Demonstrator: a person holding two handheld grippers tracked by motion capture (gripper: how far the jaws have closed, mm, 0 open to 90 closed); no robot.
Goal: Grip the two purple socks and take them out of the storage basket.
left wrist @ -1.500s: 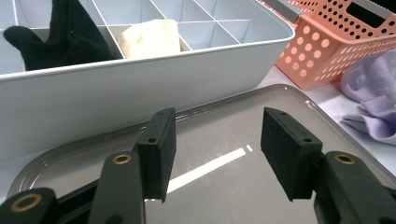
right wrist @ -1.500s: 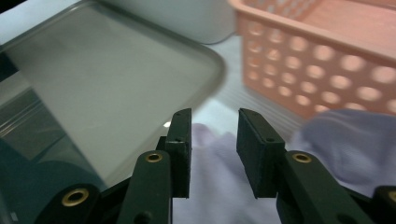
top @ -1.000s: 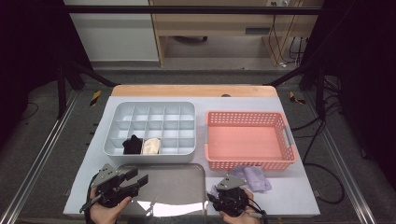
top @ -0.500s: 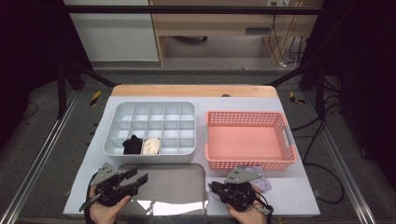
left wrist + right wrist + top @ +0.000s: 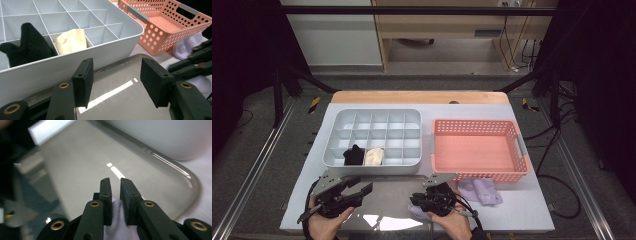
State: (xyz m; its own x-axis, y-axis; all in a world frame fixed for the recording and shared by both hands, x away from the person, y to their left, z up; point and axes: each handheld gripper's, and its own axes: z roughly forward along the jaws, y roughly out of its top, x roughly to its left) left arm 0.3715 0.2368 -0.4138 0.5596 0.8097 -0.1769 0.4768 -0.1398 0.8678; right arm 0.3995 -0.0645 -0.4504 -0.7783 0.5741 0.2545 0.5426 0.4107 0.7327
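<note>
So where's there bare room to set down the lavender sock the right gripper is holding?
The pink basket is bare inside. Most cells of the grey divided box are free; two front ones hold a black sock and a cream sock. The shiny tray is open between the grippers. More lavender socks crowd the strip before the basket.

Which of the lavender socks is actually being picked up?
The lavender sock pinched in the right gripper over the tray; the other lavender sock lies loose beside the basket.

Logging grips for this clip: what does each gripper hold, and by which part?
The right gripper, whose jaws have just been closing, pinches a pale lilac sock by a bunched fold. The left gripper stands open over the metal tray, holding nothing.
</note>
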